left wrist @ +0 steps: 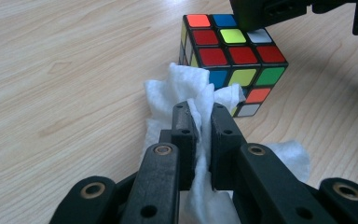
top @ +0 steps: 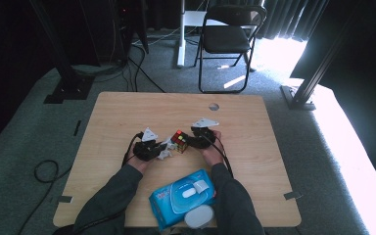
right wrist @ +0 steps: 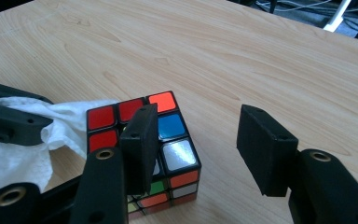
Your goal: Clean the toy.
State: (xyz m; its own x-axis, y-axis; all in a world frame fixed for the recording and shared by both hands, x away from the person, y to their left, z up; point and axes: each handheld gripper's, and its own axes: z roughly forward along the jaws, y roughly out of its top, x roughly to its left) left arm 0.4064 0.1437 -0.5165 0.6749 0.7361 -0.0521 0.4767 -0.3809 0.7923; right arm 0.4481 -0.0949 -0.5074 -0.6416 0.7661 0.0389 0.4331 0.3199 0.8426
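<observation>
Here, in the high view, the puzzle cube (top: 179, 141) sits near the middle of the wooden table (top: 127, 112), and everything else can be placed from it. The left gripper (top: 162, 148) lies just to the cube's left with a crumpled white wipe (top: 165, 149) at its tip, touching the cube's side. The right gripper (top: 188, 140) is at the cube's right, its tip over the cube's edge. Nearer the person than the cube lies a blue pack of wipes (top: 176, 201), with a round white lid (top: 199, 216) beside it at the table's near edge.

In the left gripper view, the jaws are clamped together on the wipe (left wrist: 191, 93), whose bunched end presses against the cube (left wrist: 233, 60); the right gripper's black jaw hangs over the cube's far top corner.

In the right gripper view, the jaws stand apart and grip nothing: one pad hovers over the top face of the cube (right wrist: 168, 126), the other hangs clear of it over bare table. The wipe (right wrist: 23, 149) lies against the cube's far side, held by the left gripper (right wrist: 9, 123).
</observation>
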